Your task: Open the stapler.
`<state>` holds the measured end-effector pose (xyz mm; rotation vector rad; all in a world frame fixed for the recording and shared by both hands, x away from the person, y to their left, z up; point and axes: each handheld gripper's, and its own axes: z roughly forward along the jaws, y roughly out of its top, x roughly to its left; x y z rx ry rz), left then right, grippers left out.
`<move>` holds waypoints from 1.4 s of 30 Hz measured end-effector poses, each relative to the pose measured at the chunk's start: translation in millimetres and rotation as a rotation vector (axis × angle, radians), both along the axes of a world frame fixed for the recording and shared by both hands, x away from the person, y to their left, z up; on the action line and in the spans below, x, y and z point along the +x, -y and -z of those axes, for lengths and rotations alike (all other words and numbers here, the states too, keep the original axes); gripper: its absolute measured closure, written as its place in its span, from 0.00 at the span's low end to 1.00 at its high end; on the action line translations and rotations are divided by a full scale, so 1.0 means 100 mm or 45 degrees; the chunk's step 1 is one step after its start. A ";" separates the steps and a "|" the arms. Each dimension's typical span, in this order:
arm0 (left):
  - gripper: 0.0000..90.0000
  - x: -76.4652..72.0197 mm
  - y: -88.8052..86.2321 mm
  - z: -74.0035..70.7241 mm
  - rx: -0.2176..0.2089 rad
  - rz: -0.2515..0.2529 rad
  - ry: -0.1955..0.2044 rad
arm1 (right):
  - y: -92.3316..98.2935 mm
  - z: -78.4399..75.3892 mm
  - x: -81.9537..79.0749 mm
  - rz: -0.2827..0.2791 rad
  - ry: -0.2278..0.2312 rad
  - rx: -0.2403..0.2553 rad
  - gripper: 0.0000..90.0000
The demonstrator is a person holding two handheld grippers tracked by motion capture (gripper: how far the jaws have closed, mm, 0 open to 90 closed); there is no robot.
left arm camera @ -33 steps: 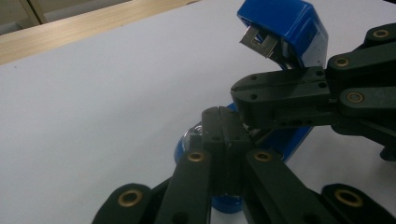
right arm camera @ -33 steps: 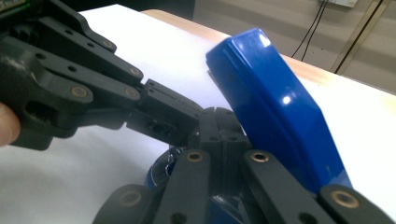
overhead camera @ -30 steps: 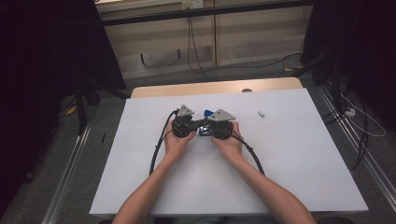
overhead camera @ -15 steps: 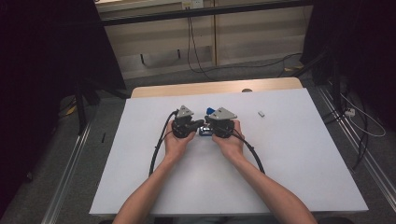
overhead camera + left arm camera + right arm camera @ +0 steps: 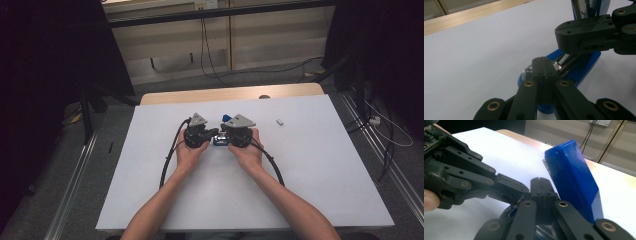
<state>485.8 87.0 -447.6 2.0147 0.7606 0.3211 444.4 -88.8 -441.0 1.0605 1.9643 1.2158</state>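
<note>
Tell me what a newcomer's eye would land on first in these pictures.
First, the blue stapler, opened up at the middle of the white table, its bright blue top tilted upward and its metal rail showing in the left gripper view. Next, the left gripper and right gripper, both with jaws shut, meeting tip to tip over the stapler between the person's hands. A small white piece lies alone to the right.

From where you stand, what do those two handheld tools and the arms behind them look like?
Both the left tool and the right tool are black, built of jointed bars with brass-coloured pivot pins. Each carries a grey three-cornered plate on top and trails a black cable across the table. The forearms are bare, with no sleeves showing.
</note>
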 end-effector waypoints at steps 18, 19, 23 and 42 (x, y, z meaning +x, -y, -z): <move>1.00 0.00 -0.01 0.01 -0.014 -0.002 -0.009 | 0.12 -0.08 -0.02 0.053 0.035 -0.004 1.00; 1.00 0.00 -0.01 0.01 -0.014 -0.003 -0.009 | 0.12 -0.08 -0.02 0.053 0.035 -0.004 1.00; 1.00 0.00 -0.01 0.00 -0.007 0.001 -0.003 | 0.16 -0.09 -0.03 0.070 0.050 0.004 1.00; 1.00 -0.01 0.00 0.00 0.002 0.001 0.008 | 0.25 -0.11 -0.05 0.072 0.058 0.001 1.00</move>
